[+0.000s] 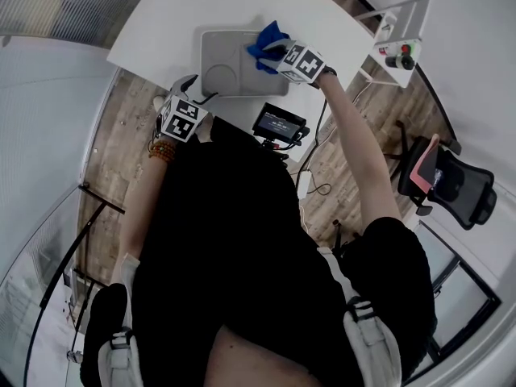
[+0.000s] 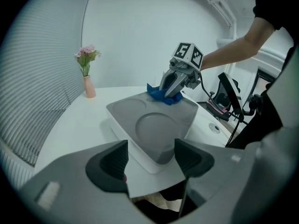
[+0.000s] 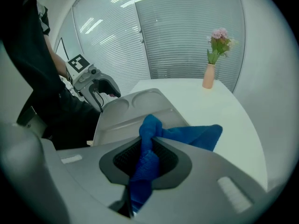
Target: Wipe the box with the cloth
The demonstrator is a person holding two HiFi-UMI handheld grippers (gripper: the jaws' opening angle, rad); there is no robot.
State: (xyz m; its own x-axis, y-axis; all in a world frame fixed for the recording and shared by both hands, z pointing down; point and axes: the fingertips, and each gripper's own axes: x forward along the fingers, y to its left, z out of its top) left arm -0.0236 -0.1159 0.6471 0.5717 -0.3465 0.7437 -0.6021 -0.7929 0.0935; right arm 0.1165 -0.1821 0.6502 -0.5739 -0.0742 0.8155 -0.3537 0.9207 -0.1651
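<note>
The box [image 1: 230,71] is a flat grey case with round hollows in its lid, lying on the white table [image 1: 161,31]. My right gripper [image 1: 274,52] is shut on a blue cloth [image 1: 266,43] and holds it down on the box's far right corner. In the right gripper view the cloth [image 3: 187,134] bunches between the pads and spills forward over the lid [image 3: 140,108]. My left gripper [image 2: 150,164] stands open at the near corner of the box [image 2: 154,125], one jaw on either side of that corner, the pads apart from it.
A pink vase of flowers [image 2: 88,83] stands at the table's far left. A small monitor on a stand [image 1: 280,125] sits beside the table's near edge. A control box with a red button [image 1: 399,55] and an office chair [image 1: 451,184] are off to the right.
</note>
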